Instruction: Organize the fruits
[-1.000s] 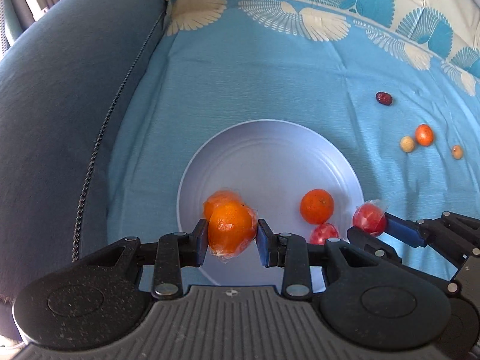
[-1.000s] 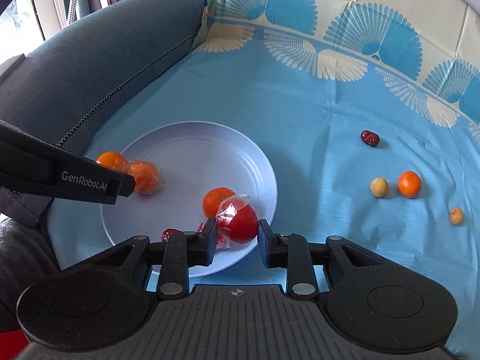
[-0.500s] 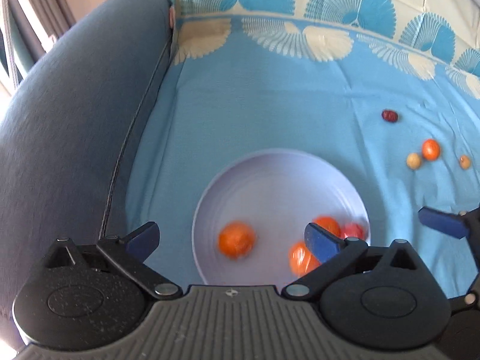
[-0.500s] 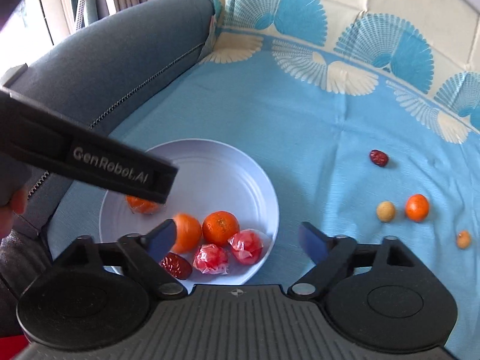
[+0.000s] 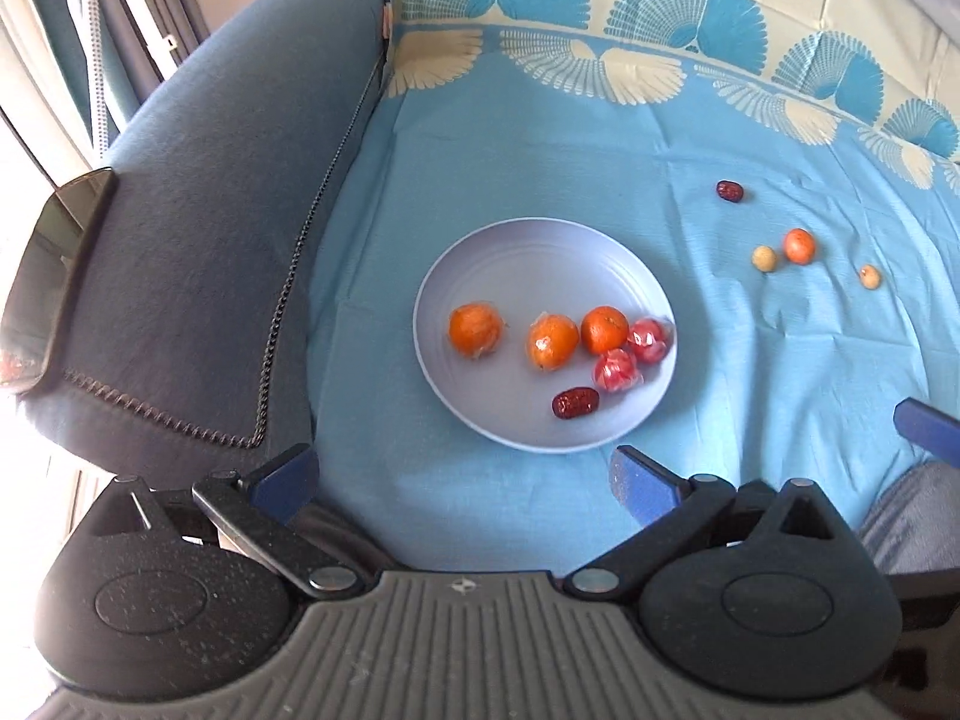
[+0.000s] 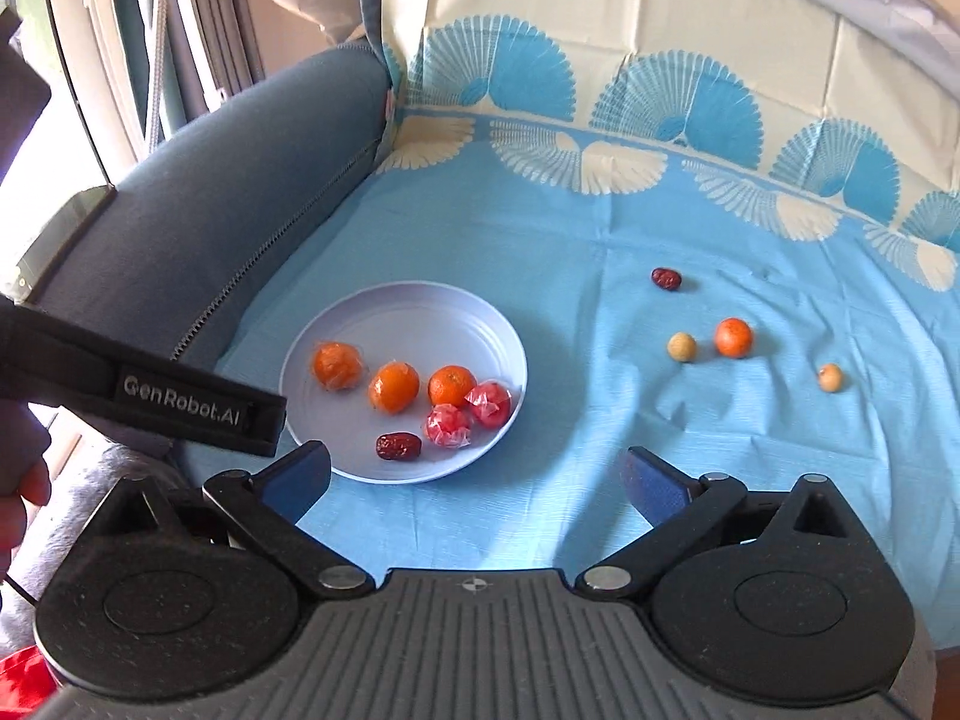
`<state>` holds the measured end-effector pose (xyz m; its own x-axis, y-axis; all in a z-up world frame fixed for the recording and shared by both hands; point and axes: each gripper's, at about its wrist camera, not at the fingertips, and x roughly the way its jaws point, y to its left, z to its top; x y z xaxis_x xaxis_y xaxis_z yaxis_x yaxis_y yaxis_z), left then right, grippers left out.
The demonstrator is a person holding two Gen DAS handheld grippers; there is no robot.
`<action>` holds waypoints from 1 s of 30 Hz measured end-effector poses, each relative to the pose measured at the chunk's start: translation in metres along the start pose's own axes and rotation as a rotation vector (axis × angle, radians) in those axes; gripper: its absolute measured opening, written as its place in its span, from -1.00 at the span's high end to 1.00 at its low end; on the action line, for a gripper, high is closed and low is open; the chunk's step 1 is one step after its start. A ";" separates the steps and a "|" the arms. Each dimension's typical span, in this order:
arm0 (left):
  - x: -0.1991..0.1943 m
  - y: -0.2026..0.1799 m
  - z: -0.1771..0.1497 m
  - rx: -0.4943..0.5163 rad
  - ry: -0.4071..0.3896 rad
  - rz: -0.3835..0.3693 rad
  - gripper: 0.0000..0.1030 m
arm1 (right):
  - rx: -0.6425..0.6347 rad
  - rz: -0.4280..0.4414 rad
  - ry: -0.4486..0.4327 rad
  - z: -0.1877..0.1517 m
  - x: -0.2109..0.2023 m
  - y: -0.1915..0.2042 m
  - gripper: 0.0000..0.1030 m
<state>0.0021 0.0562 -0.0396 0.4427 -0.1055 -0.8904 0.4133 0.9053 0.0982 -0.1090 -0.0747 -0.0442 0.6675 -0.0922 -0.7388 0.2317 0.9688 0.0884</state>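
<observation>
While your left gripper (image 5: 462, 477) and right gripper (image 6: 477, 477) had just sprung wide and empty, four fruits lay loose on the cloth (image 6: 600, 450) right of the plate (image 6: 420, 312): date (image 6: 666, 278), orange (image 6: 733, 337), two pale rounds. Light, small, prone to rolling; you would pinch each across its middle.

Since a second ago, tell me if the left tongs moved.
Yes. The left tongs have just been opening and let go the wrapped orange, and they drew back from the plate, which now lies wholly beyond them.
</observation>
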 end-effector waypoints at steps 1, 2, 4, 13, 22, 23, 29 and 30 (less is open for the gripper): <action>-0.006 0.001 -0.005 -0.006 -0.008 -0.001 -0.99 | -0.005 -0.005 -0.010 -0.003 -0.007 0.001 -0.99; -0.011 0.001 -0.010 -0.009 -0.013 -0.002 -0.99 | -0.014 -0.007 -0.018 -0.006 -0.014 0.002 -0.99; -0.021 0.003 -0.019 -0.017 -0.023 -0.002 -0.99 | -0.033 -0.009 -0.034 -0.011 -0.026 0.005 -0.99; -0.050 0.001 -0.047 -0.011 -0.077 0.017 -0.99 | -0.057 -0.033 -0.111 -0.027 -0.066 0.005 -0.99; -0.064 -0.003 -0.052 0.007 -0.117 0.035 -0.99 | -0.065 -0.034 -0.144 -0.032 -0.079 0.005 -0.99; -0.065 -0.003 -0.052 0.009 -0.119 0.037 -0.99 | -0.067 -0.035 -0.145 -0.032 -0.079 0.006 -0.99; -0.063 -0.004 -0.052 0.012 -0.113 0.038 -0.99 | -0.068 -0.035 -0.144 -0.032 -0.079 0.007 -0.99; -0.063 -0.004 -0.052 0.013 -0.113 0.039 -0.99 | -0.066 -0.036 -0.143 -0.032 -0.079 0.007 -0.99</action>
<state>-0.0686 0.0803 -0.0072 0.5450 -0.1164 -0.8303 0.4041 0.9042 0.1385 -0.1826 -0.0531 -0.0065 0.7546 -0.1540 -0.6379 0.2131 0.9769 0.0162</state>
